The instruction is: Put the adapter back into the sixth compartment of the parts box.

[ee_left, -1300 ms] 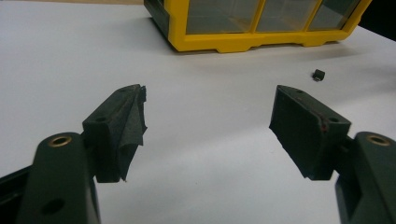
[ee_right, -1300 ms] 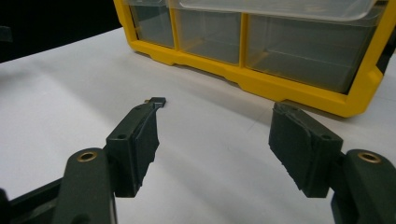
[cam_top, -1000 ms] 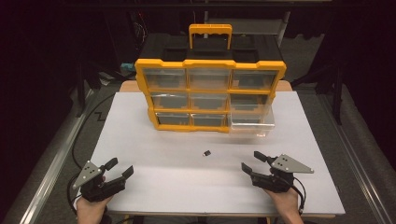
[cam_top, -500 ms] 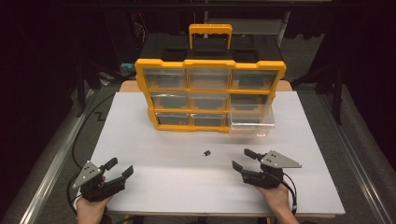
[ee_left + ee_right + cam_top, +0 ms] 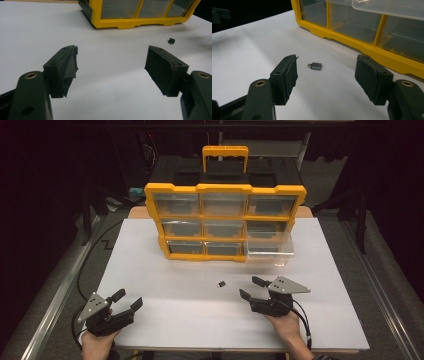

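A white table [image 5: 165, 270] carried a yellow drawer organiser [image 5: 225, 222] at its far side, one clear drawer [image 5: 267, 251] pulled out at lower right. The left gripper [image 5: 126, 301] rested wide apart near the front-left corner, well away. The right gripper [image 5: 252, 287] hovered much nearer, jaws spread wide and empty. Just ahead of it lay a small dark adapter [image 5: 316, 66], possibly a USB plug, its long axis running across the jaw gap.

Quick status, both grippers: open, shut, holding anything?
Left gripper: open, holding nothing, low over the white table.
Right gripper: open, holding nothing, jaws pointed at the small dark adapter, not touching it.
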A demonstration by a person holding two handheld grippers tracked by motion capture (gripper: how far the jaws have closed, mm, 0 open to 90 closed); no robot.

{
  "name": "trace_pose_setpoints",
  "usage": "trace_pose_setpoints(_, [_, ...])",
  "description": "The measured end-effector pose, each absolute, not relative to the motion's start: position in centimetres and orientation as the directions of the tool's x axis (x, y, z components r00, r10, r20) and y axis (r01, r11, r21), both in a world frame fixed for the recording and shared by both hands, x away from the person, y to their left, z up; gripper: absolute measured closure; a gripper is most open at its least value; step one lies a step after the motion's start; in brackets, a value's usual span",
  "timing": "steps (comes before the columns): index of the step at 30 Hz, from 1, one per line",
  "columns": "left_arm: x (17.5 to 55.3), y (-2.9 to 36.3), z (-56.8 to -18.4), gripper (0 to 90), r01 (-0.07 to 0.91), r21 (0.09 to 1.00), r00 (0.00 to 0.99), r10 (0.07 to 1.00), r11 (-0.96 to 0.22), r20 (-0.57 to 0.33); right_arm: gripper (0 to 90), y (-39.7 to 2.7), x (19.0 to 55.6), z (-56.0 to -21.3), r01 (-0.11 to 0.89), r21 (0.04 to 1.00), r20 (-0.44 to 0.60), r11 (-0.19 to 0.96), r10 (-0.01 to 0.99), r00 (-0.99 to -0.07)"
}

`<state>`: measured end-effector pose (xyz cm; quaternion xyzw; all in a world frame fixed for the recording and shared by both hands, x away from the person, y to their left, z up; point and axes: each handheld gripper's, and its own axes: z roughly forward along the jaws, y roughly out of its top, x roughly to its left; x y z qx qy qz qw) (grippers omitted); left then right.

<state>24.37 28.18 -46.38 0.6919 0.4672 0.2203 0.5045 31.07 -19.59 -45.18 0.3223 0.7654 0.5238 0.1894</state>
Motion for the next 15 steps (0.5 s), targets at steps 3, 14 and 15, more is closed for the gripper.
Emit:
trace_pose_setpoints(3, [24.4,28.2,-46.4,26.4,0.423,0.904,0.467,0.869,-0.056,-0.165,35.1,-19.2,31.3,-45.2,0.302,0.920,0.051,0.249,0.688,-0.724])
trace_pose_setpoints(14, [24.5,28.1,-46.4,26.4,0.424,0.904,0.470,0.868,-0.059,-0.164,36.8,-17.9,32.0,-45.1,0.328,0.909,0.068,0.256,0.686,-0.725])
trace_pose_setpoints(15, [24.5,28.1,-46.4,26.4,0.424,0.904,0.470,0.867,-0.059,-0.164,37.0,-17.8,32.1,-45.1,0.335,0.907,0.075,0.255,0.685,-0.725])
